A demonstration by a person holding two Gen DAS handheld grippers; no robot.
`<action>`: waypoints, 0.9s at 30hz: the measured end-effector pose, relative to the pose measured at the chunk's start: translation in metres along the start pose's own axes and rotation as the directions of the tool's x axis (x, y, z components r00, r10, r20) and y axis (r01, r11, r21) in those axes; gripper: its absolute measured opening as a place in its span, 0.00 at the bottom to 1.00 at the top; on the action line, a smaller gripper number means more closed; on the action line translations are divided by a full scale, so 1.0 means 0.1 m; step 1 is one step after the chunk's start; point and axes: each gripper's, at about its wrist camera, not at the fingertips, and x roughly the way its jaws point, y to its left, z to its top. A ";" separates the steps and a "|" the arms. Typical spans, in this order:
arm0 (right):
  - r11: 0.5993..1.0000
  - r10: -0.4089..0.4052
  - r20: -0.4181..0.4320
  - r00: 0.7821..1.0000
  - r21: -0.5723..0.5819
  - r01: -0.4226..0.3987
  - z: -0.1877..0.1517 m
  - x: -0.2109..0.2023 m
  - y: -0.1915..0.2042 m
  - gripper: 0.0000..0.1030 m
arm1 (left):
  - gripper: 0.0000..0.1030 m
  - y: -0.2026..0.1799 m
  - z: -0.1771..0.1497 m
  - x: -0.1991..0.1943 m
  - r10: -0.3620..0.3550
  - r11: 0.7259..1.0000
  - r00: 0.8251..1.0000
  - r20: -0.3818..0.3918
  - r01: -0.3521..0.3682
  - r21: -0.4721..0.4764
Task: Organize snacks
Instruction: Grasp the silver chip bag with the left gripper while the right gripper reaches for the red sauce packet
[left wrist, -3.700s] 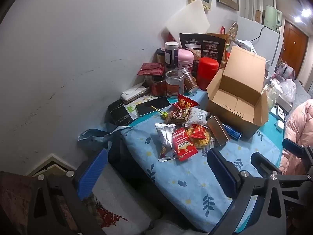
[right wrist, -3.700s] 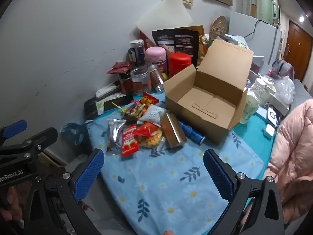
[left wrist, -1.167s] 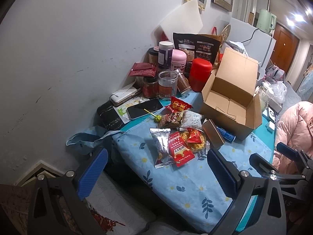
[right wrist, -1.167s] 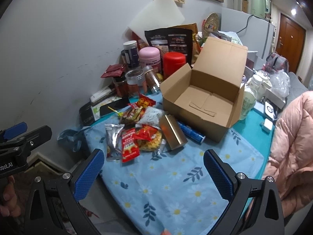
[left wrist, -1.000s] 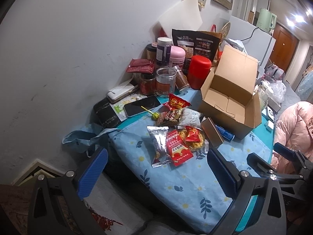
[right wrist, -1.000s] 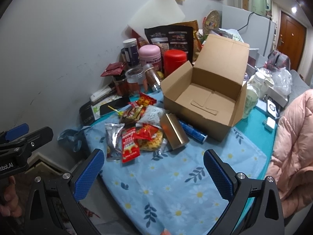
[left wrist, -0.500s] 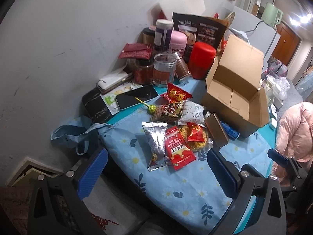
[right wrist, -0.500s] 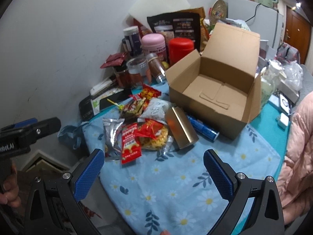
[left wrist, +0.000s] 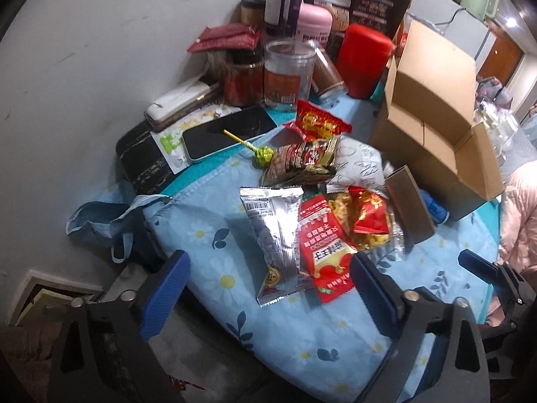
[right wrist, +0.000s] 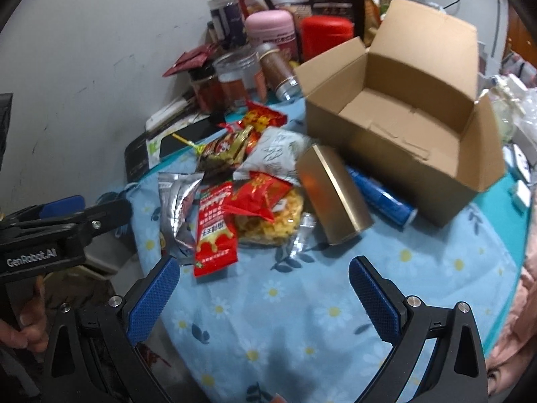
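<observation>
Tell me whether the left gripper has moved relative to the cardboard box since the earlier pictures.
Yes. The left gripper has come down toward the snack pile, its jaws closing with nothing between them; the cardboard box stays put beside the silver packet.

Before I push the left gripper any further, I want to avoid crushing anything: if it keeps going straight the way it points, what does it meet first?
Most likely the silver foil packet, lying between the closing left gripper jaws' line, with the red sachet just beside it. Nothing is between the jaws yet; depth is uncertain.
</observation>
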 end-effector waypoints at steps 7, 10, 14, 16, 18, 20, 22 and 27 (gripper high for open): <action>0.997 0.067 -0.036 0.997 -0.025 -0.068 0.06 0.36 0.04 0.81 | 0.74 0.09 -0.01 0.39 -0.046 0.999 0.997 -0.056 0.045 -0.016; 0.995 0.091 -0.047 0.995 -0.033 -0.093 0.09 0.46 0.07 0.76 | 0.72 0.11 0.00 0.48 -0.053 0.999 0.997 -0.059 0.053 0.000; 0.991 0.127 -0.087 0.988 -0.017 -0.129 0.09 0.62 0.10 0.56 | 0.72 0.11 0.01 0.60 -0.087 0.996 0.994 -0.067 0.088 0.017; 0.988 0.151 -0.114 0.982 0.005 -0.151 0.07 0.72 0.09 0.47 | 0.70 0.11 0.01 0.67 -0.102 0.994 0.991 -0.082 0.104 0.019; 0.987 0.164 -0.122 0.979 0.024 -0.162 0.06 0.78 0.09 0.42 | 0.66 0.10 0.01 0.74 -0.120 0.992 0.987 -0.102 0.123 0.018; 0.985 0.170 -0.122 0.978 0.041 -0.167 0.06 0.82 0.07 0.38 | 0.58 0.10 0.01 0.82 -0.137 0.990 0.983 -0.118 0.140 0.018; 0.984 0.175 -0.136 0.975 0.053 -0.169 0.06 0.88 0.06 0.34 | 0.50 0.10 0.02 0.89 -0.153 0.988 0.979 -0.137 0.156 0.013; 0.973 0.229 -0.139 0.964 0.071 -0.221 0.06 0.91 0.05 0.18 | 0.32 0.09 0.01 0.98 -0.156 0.986 0.974 -0.166 0.162 0.023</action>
